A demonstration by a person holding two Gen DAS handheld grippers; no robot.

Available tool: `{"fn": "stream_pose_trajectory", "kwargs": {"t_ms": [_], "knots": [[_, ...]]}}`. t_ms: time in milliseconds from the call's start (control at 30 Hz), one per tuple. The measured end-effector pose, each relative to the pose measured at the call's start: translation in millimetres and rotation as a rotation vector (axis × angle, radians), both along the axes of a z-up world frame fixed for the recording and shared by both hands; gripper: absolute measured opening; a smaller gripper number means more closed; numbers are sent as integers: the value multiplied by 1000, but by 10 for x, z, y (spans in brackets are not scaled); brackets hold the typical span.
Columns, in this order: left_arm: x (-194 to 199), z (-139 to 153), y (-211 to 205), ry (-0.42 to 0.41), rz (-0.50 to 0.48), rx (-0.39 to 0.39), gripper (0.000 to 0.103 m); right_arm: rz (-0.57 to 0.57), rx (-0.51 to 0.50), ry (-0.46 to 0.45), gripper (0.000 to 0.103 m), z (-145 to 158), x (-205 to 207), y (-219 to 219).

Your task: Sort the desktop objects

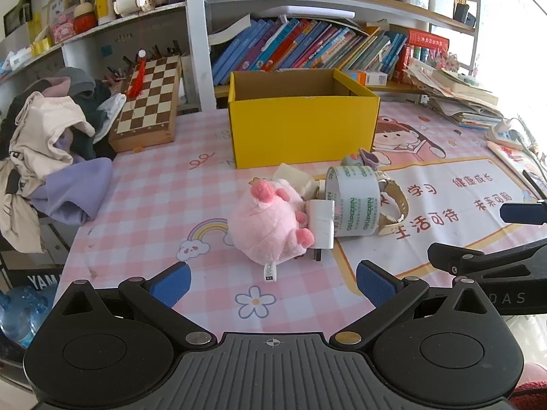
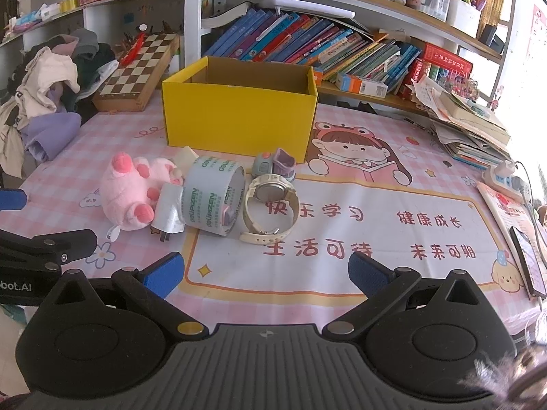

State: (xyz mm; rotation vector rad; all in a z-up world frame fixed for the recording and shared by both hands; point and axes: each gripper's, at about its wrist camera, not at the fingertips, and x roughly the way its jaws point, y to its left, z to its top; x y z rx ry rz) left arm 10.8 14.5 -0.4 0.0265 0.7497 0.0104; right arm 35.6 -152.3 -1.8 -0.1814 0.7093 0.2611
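A pink plush toy [image 1: 270, 222] [image 2: 131, 193] lies on the pink desk mat beside a white plug charger [image 1: 321, 223] [image 2: 167, 212], a roll of clear tape [image 1: 352, 200] [image 2: 212, 194], a cream wristwatch [image 1: 393, 208] [image 2: 268, 203] and a small purple-grey watch [image 1: 362, 159] [image 2: 273, 165]. An open yellow box [image 1: 301, 126] [image 2: 239, 119] stands behind them. My left gripper [image 1: 273, 283] is open and empty just short of the plush. My right gripper [image 2: 266, 273] is open and empty just short of the cream watch.
A chessboard box [image 1: 147, 102] and a heap of clothes [image 1: 51, 150] lie at the left. Stacked books and papers [image 2: 468, 123], a power strip [image 2: 506, 177] and a phone [image 2: 530, 259] lie at the right. Bookshelves stand behind the box.
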Motion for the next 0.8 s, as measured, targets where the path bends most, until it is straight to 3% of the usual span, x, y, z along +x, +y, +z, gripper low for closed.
{"fn": "stream_pose_trajectory", "kwargs": {"t_ms": [800], "knots": [[21,-9,5,17,-9,-15,103,1,-8,5,103,-7,5,17]]}}
